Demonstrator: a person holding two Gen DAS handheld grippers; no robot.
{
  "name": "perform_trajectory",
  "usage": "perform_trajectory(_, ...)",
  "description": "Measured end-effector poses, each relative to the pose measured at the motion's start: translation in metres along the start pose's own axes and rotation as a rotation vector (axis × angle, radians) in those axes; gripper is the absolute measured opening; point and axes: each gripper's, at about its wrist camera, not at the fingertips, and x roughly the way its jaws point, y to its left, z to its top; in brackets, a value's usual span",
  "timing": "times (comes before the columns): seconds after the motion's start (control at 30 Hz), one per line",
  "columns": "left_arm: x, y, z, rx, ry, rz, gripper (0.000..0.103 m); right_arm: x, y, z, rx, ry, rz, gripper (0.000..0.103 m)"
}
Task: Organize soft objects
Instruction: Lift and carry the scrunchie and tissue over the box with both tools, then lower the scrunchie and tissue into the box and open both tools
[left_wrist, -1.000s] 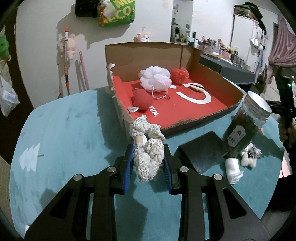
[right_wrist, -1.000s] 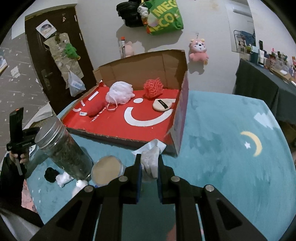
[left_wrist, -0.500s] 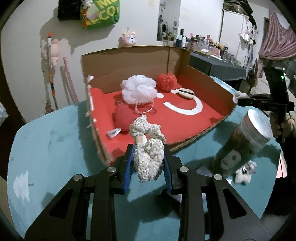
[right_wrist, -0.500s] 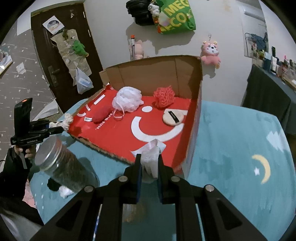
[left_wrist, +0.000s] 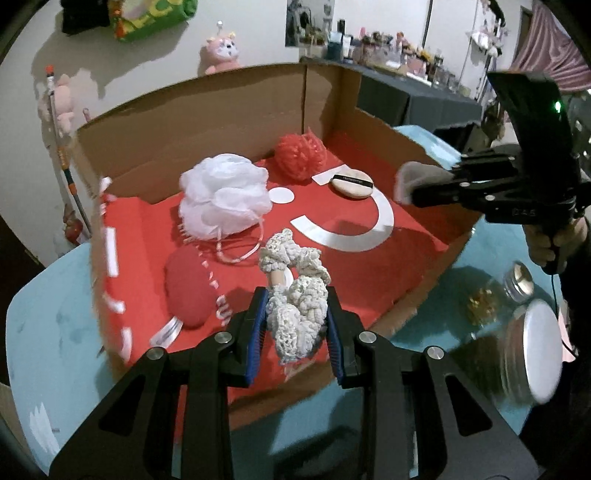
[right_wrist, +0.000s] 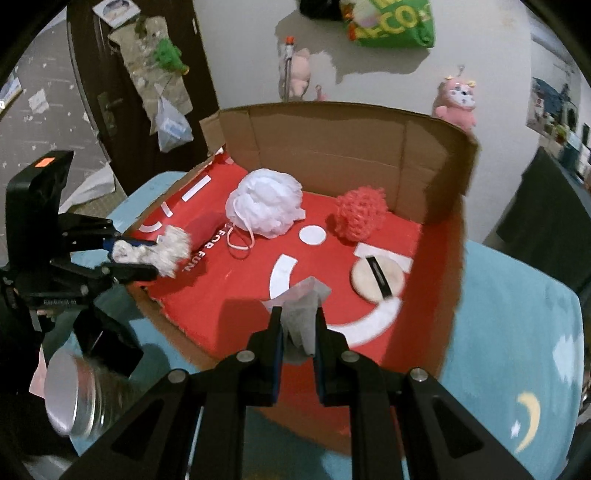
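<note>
- My left hand-held gripper is clamped narrow on a cream crocheted scrunchie, which bulges out above and below the blue pads.
- My right hand-held gripper is closed tight on a crumpled white tissue; in the left wrist view the same tissue pokes out past its fingertips over the box's right wall.
- Both loads hang over the open cardboard box with the red printed floor, just inside its near edge.
- Already lying in the box: a white mesh bath pouf, a red mesh pouf, a round beige powder puff and a red cushion-like pad.
- On the teal tabletop outside the box stands a glass jar with a metal lid, blurred, so I cannot tell what is in it.
- I judge the step in hand to be the carry-and-drop: both soft things are over the box and not yet let go.
- Next move, as I see it: pick bare red floor, the scrunchie clear of the red pad and the tissue short of the powder puff, lower a little, then open the jaws.
</note>
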Motion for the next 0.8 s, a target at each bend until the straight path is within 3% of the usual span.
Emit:
perform_trajectory(0.2, 0.031, -0.005, 0.027, 0.017, 0.069, 0.007, 0.027, 0.045, -0.004, 0.032, -0.004, 0.103, 0.001, 0.015)
perform_trajectory(0.47, 0.064, -0.005, 0.046, 0.027, 0.13, 0.033, 0.028, 0.089, -0.012, 0.05, 0.023, 0.189, -0.018, 0.015)
perform_trajectory(0.8, 0.084, 0.001, 0.058, 0.014, 0.194, 0.053, 0.028, 0.106, -0.016, 0.058, 0.076, 0.25, -0.033, 0.015)
